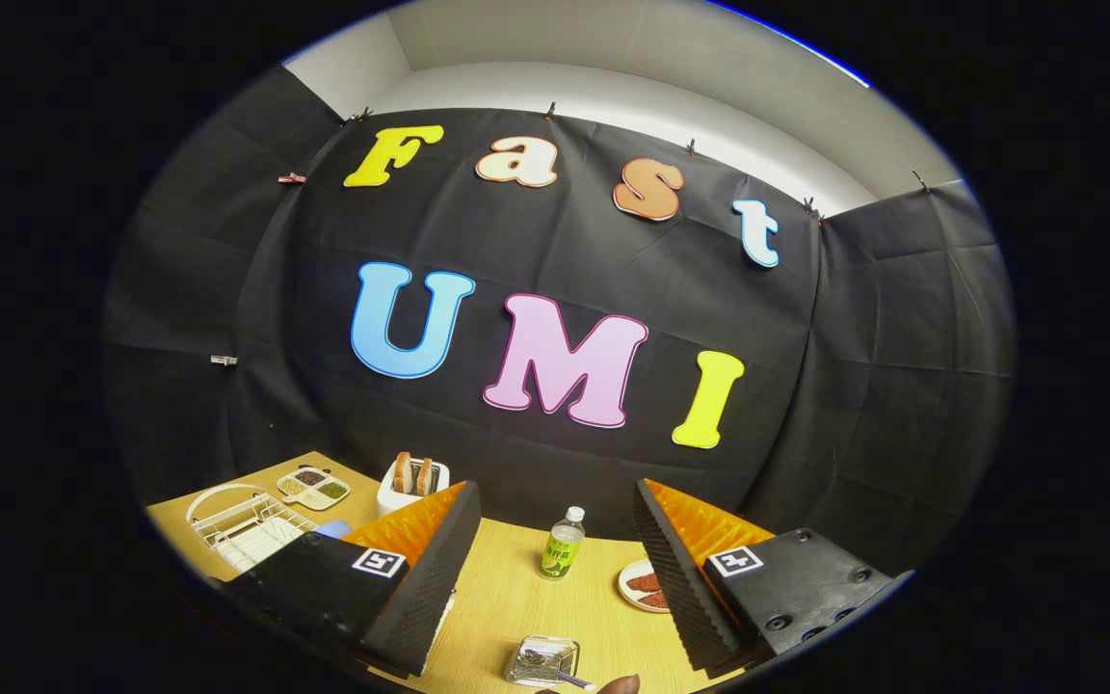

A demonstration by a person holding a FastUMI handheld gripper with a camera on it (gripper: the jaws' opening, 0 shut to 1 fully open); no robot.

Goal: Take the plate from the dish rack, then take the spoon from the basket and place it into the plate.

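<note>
My gripper [555, 490] is open and held high above a wooden table [497, 598], with nothing between its fingers. A small clear basket [543, 660] sits on the table below and between the fingers, and a metal spoon [569, 678] lies in it with its handle poking out toward a person's fingertip [618, 685]. The white wire dish rack [247, 530] stands beyond the left finger, with something pale lying in it. I cannot make out a plate there. A blue edge [333, 528] peeks out between the rack and the left finger.
A green-labelled bottle [563, 545] stands ahead between the fingers. A white toaster [410, 485] with bread slices is behind the left fingertip. A divided condiment dish [314, 487] lies by the rack. A small saucer [642, 586] with red pieces sits beside the right finger.
</note>
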